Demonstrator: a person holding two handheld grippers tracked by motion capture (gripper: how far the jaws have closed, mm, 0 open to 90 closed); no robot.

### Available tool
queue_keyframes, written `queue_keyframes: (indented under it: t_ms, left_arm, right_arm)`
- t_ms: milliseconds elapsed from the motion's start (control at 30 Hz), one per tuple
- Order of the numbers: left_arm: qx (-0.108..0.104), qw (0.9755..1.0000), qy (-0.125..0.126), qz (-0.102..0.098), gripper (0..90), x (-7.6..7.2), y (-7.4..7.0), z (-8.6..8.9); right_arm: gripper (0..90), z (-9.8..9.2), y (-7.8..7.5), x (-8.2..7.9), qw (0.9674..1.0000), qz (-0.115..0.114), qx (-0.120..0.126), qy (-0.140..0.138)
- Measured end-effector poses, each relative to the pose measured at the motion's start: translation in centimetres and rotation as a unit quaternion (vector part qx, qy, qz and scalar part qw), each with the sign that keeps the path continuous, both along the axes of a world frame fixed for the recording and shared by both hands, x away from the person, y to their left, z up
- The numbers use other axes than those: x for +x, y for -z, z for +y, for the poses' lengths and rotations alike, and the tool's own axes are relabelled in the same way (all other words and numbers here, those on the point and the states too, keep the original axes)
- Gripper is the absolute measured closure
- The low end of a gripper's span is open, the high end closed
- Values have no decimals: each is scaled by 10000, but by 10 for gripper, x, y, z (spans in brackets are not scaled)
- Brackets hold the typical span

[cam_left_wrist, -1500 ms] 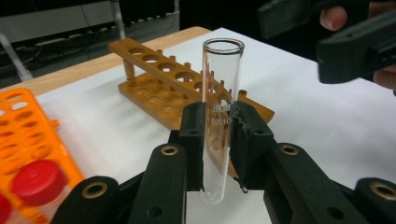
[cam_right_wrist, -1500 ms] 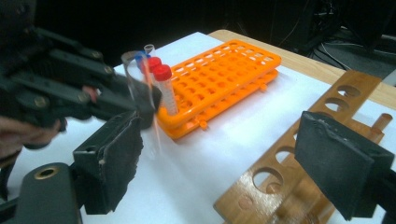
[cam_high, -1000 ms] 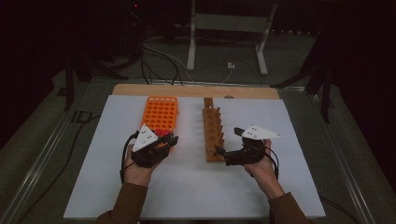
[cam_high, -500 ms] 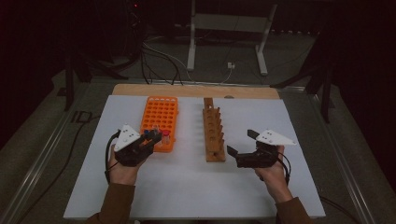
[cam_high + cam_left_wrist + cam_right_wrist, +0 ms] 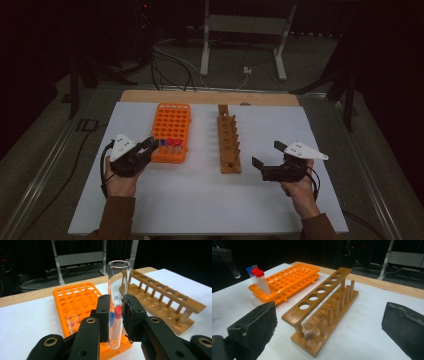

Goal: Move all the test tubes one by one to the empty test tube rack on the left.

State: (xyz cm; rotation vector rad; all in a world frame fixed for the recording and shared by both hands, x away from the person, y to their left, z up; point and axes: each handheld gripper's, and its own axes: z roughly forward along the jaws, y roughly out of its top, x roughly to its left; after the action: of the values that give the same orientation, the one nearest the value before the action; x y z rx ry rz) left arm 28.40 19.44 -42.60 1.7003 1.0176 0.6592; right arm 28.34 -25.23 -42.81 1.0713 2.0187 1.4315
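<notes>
- The white table (image 5: pixel 200 200) is the biggest thing here, and everything sits on it.
- The orange rack (image 5: pixel 172 127) lies on the left part of the table. It has lots of little holes.
- The wooden rack (image 5: pixel 229 142) lies to the right of the orange rack, a bit apart from it. It has big holes on top and pegs down one side.
- The right gripper (image 5: pixel 270 159) is just right of the wooden rack's near end. Its jaws are wide apart with nothing in them.
- The left gripper (image 5: pixel 150 145) is at the orange rack's near left corner. It squeezes a clear glass tube (image 5: pixel 117 297), which stands straight up.
- Three capped tubes (image 5: pixel 259 280), two red and one blue, stand in the orange rack's near end.
- One more small clear tube (image 5: pixel 72 323) seems to stand there too, but it is hard to see well.
</notes>
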Motion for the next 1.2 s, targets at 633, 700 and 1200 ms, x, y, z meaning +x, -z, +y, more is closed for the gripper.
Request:
queue_keyframes:
  t_ms: [633,700,1200]
  left_arm:
    - [74,9988,-475,-36,761,9,12,6]
    - [86,9986,-520,-17,761,10,14,5]
    - [89,9977,-659,100,761,18,27,3]
  right_arm:
    - [5,-10,2,-3,9999,18,32,101]
    - [5,-11,2,-3,9999,28,38,104]
    - [5,-11,4,-2,9999,59,42,92]
